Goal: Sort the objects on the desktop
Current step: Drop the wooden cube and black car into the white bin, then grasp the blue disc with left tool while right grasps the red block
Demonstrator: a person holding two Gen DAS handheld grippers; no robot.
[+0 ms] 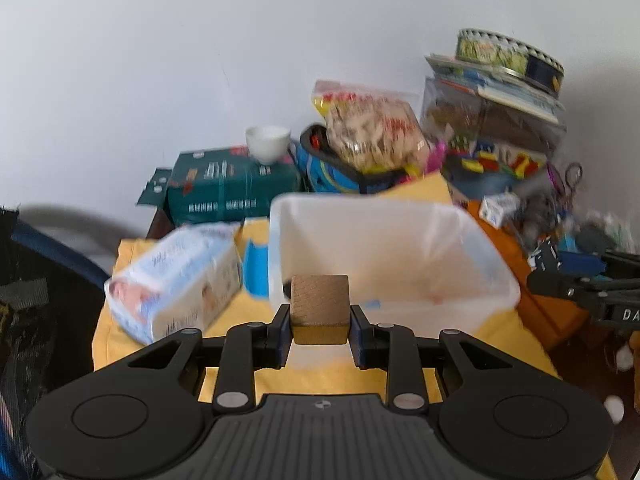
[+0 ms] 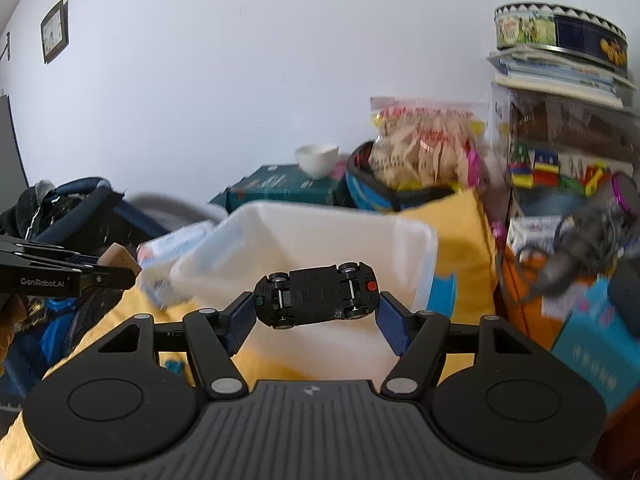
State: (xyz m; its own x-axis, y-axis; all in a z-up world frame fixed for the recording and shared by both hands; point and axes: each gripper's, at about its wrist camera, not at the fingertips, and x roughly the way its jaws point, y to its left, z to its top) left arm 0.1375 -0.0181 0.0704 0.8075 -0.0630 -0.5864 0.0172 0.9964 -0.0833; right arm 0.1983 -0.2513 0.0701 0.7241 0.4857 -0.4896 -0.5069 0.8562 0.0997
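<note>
- The translucent white bin [image 1: 400, 240] sits on the yellow cloth [image 1: 320, 376] and looks nearly empty, so by my reading most of the sorting is left.
- A tissue pack [image 1: 176, 280] lies just left of the bin, not yet handled.
- The right gripper [image 2: 316, 300] has its jaws clamped on a black toy car [image 2: 316, 296], belly up, before the bin.
- The left gripper [image 1: 320, 320] is clamped on a wooden block [image 1: 319, 304] at the bin's near rim.
</note>
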